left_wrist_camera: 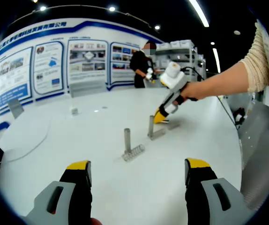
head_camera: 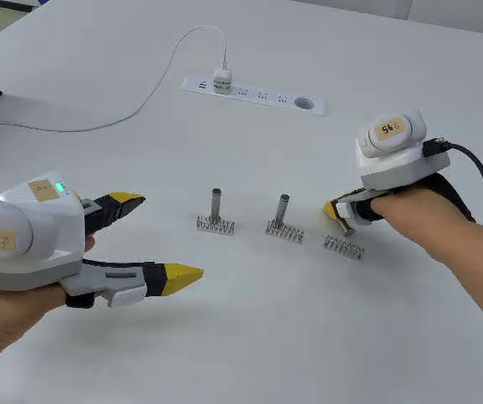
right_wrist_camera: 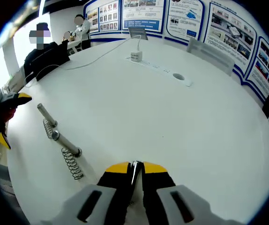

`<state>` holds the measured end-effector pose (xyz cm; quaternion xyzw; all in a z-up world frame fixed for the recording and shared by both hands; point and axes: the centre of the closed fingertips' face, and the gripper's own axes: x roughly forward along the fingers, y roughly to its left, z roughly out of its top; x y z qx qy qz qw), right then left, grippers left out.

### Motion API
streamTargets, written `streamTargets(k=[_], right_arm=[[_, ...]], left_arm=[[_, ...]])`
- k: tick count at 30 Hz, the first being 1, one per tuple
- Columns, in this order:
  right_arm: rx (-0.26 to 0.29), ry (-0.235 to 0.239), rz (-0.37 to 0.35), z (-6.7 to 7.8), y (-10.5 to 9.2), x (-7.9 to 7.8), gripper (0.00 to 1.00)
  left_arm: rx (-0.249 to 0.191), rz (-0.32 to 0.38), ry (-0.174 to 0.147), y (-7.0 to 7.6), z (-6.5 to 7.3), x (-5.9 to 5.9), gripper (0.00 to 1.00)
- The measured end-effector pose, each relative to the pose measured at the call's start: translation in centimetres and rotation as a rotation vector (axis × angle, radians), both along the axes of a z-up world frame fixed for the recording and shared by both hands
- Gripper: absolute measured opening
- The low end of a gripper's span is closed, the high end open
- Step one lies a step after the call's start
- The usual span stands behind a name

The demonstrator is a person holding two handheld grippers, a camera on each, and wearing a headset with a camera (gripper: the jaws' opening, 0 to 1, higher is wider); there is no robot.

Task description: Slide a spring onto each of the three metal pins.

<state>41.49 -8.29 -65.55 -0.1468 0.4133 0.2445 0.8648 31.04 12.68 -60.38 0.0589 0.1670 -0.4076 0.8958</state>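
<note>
A showroom (wall-mounted display boards (left_wrist_camera: 48,65) all round).

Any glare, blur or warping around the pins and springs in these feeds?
Head view: even light, soft shadows, upright pins and springs sharp. Left gripper view: fisheye curves the table, ceiling lights glare, pins slightly soft. Right gripper view: strong warp, bright washout at left, held pin a close sliver.
</note>
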Motion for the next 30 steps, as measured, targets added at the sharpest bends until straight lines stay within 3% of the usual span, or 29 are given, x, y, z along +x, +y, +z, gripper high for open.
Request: streamTargets(k=[14,20,30], right_arm=[[0.015,0.031,-0.017,-0.1,0.1,-0.1,0.09],[0.044,0.040,-0.055,-0.1,0.0,0.0,0.09],[0.071,-0.021,-0.052,2.0,-0.1,-0.5,0.09]], left_arm=[[-0.007,0.007,0.006,0.1,-0.1,0.0,0.82],[-0.011,0.007,0.003,0.0,0.1,0.0,0.82],[-0.006,0.013,0.003,0.3,0.1,-0.1,0.82]])
